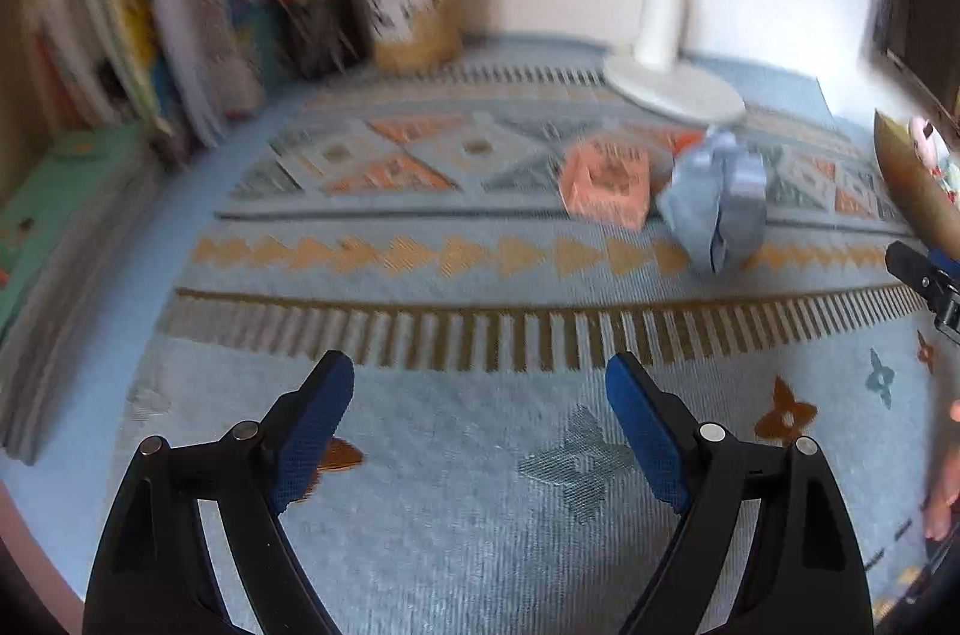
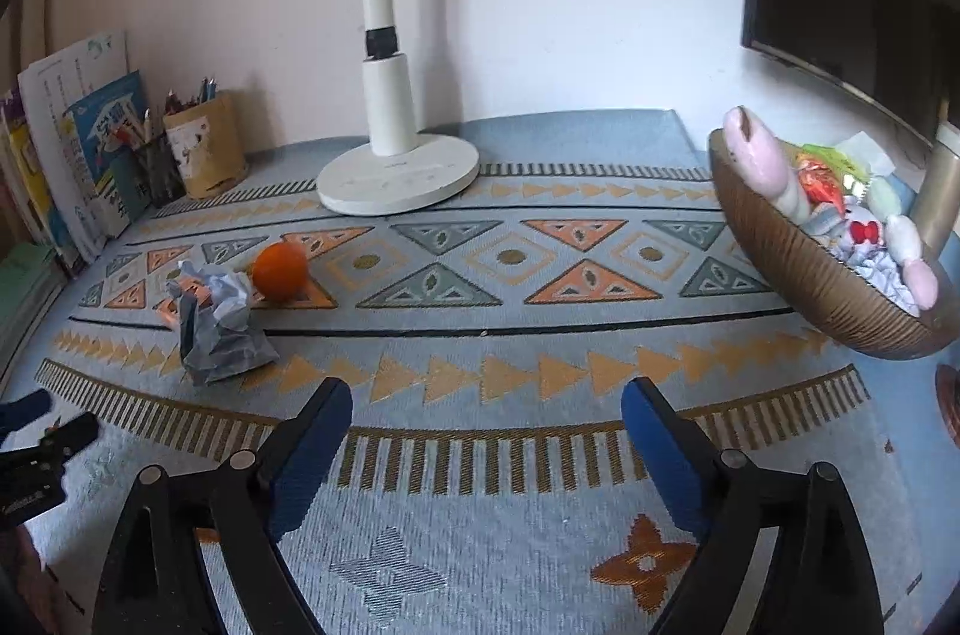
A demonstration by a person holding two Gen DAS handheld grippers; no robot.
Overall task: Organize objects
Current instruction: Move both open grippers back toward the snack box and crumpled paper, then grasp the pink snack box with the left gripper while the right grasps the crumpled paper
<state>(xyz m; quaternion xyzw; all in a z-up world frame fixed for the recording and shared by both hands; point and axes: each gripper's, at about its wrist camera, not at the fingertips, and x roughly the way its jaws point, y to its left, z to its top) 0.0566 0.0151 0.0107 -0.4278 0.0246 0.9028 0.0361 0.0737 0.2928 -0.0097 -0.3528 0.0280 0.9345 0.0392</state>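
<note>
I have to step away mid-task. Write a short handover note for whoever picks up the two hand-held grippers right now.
Left hand-held gripper: open, holding nothing, above the mat.
Right hand-held gripper: open, holding nothing.
Loose on the mat: crumpled paper, orange ball just behind it, and a pink box beside the paper.
Brown bowl at the right already holds small items.
Left: the loose items probably go into the bowl.

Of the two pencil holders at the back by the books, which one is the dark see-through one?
The dark mesh pencil cup beside the leaning books; the tan paper-covered pencil holder next to it is opaque and taller.
</note>
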